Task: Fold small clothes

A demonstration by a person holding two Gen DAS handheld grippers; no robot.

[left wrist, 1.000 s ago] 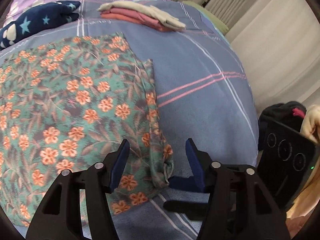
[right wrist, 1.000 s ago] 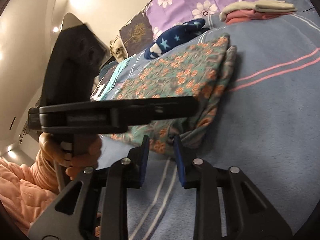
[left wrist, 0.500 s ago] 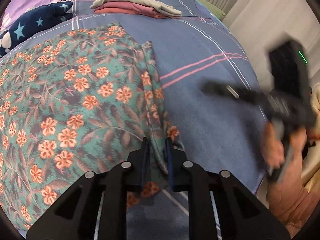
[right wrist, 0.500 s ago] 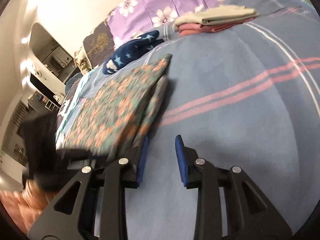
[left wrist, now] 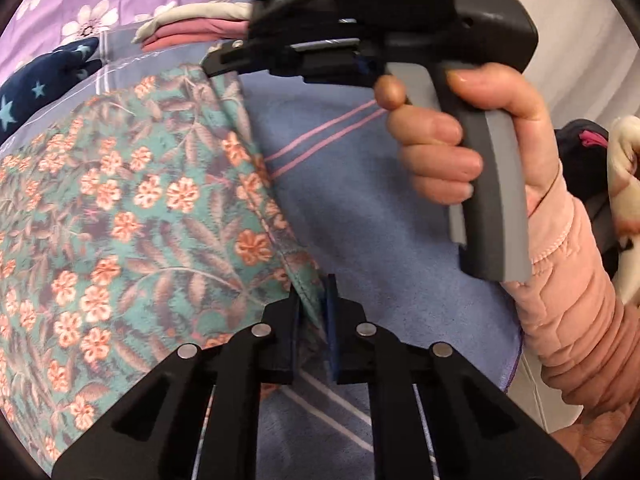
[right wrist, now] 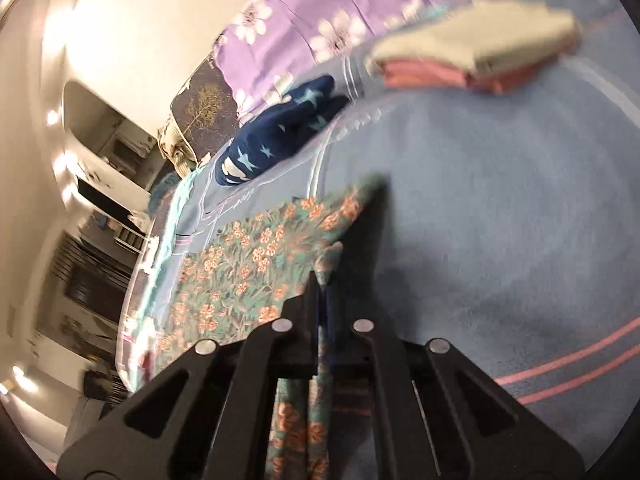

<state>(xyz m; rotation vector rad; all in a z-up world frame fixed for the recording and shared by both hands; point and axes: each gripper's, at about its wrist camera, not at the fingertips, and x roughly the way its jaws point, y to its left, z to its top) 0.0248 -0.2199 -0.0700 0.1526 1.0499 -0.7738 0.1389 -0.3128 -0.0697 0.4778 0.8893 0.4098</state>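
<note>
Teal garment (left wrist: 132,216) with orange flowers, spread on the blue blanket (left wrist: 360,208), right edge pinched up at both ends.

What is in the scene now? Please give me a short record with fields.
surface: blue blanket with pink stripes
garment: floral cloth, lying on the blanket
left gripper: shut on the cloth's right edge
right gripper: shut on the cloth's edge
behind: folded pile and navy star garment
</note>
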